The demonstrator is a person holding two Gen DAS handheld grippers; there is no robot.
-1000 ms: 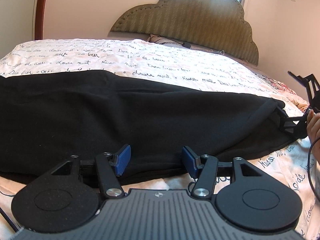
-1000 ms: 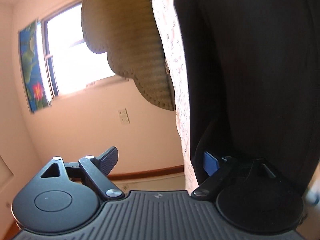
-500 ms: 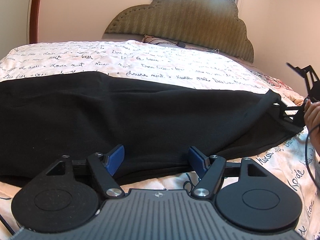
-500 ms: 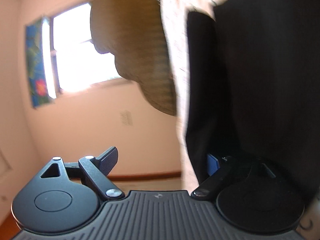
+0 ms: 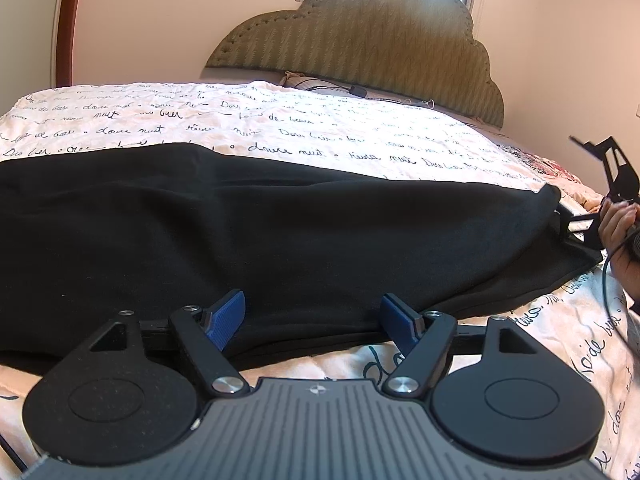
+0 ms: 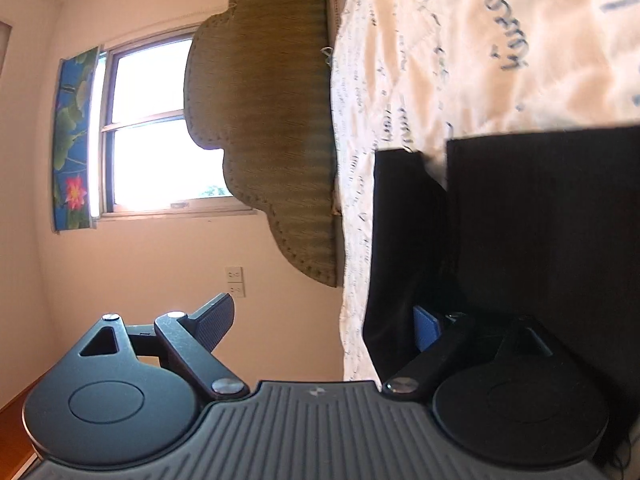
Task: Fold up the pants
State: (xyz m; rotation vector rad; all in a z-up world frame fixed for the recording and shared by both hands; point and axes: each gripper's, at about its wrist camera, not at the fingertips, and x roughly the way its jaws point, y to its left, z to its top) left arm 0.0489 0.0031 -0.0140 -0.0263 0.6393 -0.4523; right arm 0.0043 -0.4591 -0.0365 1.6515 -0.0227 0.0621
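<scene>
Black pants (image 5: 280, 232) lie lengthwise across the bed, folded leg on leg. My left gripper (image 5: 312, 316) is open at the near edge of the pants, its blue pads either side of the fabric edge and not closed on it. My right gripper (image 6: 324, 320) is rolled sideways and open at the pants' right end; cloth (image 6: 520, 240) drapes over its right finger, and the left finger is in free air. The right gripper also shows in the left wrist view (image 5: 576, 224), tucked under the end of the pants.
A cream bedspread (image 5: 280, 128) with black script covers the bed. A padded olive headboard (image 5: 360, 40) stands at the far side, with a cable (image 5: 356, 90) near it. A window (image 6: 160, 132) and a wall socket (image 6: 234, 286) are behind. A hand (image 5: 618, 220) holds the right gripper.
My left gripper has opened wider and dropped slightly at the pants' near edge. The right gripper has lifted the pants' end a little and shifted, so more bedspread shows.
</scene>
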